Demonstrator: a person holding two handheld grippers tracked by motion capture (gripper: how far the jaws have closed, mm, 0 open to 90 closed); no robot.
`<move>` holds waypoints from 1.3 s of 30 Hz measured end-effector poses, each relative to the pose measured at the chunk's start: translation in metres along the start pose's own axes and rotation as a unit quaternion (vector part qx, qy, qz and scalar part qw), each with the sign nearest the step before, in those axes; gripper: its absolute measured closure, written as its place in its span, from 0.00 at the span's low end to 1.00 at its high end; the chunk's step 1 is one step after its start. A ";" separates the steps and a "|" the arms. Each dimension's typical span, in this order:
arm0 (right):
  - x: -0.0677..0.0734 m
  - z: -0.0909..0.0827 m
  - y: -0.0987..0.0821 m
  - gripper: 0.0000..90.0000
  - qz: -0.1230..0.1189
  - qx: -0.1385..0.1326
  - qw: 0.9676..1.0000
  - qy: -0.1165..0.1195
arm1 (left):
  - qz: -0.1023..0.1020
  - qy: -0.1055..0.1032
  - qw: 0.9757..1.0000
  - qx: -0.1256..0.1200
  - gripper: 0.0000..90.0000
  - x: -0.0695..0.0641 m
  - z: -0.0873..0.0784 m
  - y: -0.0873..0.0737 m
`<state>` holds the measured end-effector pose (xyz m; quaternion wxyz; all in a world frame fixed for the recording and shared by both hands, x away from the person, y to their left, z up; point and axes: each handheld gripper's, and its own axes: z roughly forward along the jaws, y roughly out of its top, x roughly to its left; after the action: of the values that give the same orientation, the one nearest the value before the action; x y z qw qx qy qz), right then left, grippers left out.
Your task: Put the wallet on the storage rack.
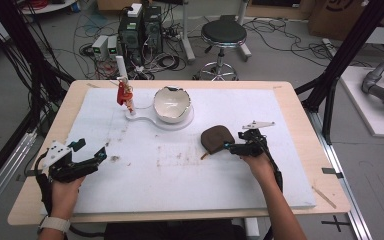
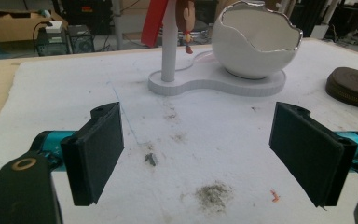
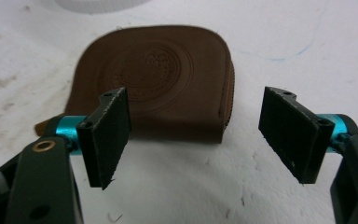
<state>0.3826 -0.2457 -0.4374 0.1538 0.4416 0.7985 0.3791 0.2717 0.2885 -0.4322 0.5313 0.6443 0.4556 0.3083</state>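
1. The brown pouch point(image 1: 217, 138) is lying flat on the white foam mat point(image 1: 190, 180), just in front and to the right of the eggshell-shaped bowl point(image 1: 172, 104), which is serving as the landmark here; the bowl is sitting on a white stand point(image 1: 145, 120) with a post and a small red figure point(image 1: 123, 93).
2. The right gripper point(image 3: 193, 135) is hovering at the pouch's near edge, on the side away from the bowl; its jaws are standing spread, with nothing pinched between them and the pads point(image 3: 111, 133) clear of the leather.
3. The left gripper point(image 1: 87, 161) is resting well to the left of the bowl, near the mat's left edge; its jaws are likewise spread and holding nothing.
4. The pouch is looking light, soft and flexible, probably leather with an embossed round seal; I am judging it likely to sag or fold when lifted by one edge, not to break.
5. The zip seam along its curved side is offering a firmer ridge; the straight near edge is seeming the handiest place to pinch, though lying so flat it is calling for a low, sliding approach.
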 end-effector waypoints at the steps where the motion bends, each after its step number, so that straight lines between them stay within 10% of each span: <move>1: 0.000 0.004 0.001 0.28 -0.001 0.005 1.000 -0.001 | 0.001 0.000 1.000 0.001 0.19 0.001 0.000 0.000; 6: -0.003 0.013 0.007 0.28 -0.001 0.018 1.000 0.014 | -0.007 0.001 1.000 0.003 0.19 0.004 0.001 -0.001; 11: -0.022 0.024 0.004 0.29 0.070 0.032 0.992 0.097 | -0.005 0.000 1.000 0.002 0.20 0.003 0.000 -0.001; 17: -0.020 0.022 0.006 0.43 0.061 0.042 0.992 0.106 | -0.003 -0.003 1.000 0.006 0.20 0.002 0.001 -0.001; 23: -0.011 0.018 0.007 1.00 0.006 0.064 0.992 0.108 | -0.005 0.000 1.000 0.010 0.20 0.002 0.002 -0.001; 28: -0.003 0.024 0.007 0.97 -0.014 0.076 0.991 0.110 | -0.005 0.001 1.000 0.011 0.20 0.002 0.002 -0.001; 30: -0.004 0.023 0.008 0.72 -0.004 0.065 0.992 0.108 | -0.006 0.001 1.000 0.012 0.20 0.003 0.003 -0.002; 39: -0.007 0.027 0.015 0.37 0.029 0.014 0.994 0.105 | -0.002 -0.010 1.000 0.019 0.21 -0.002 0.008 -0.002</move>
<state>0.4113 -0.2334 -0.4448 0.0521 0.4244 0.8022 0.4168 0.2776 0.2833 -0.4362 0.5241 0.6565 0.4572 0.2921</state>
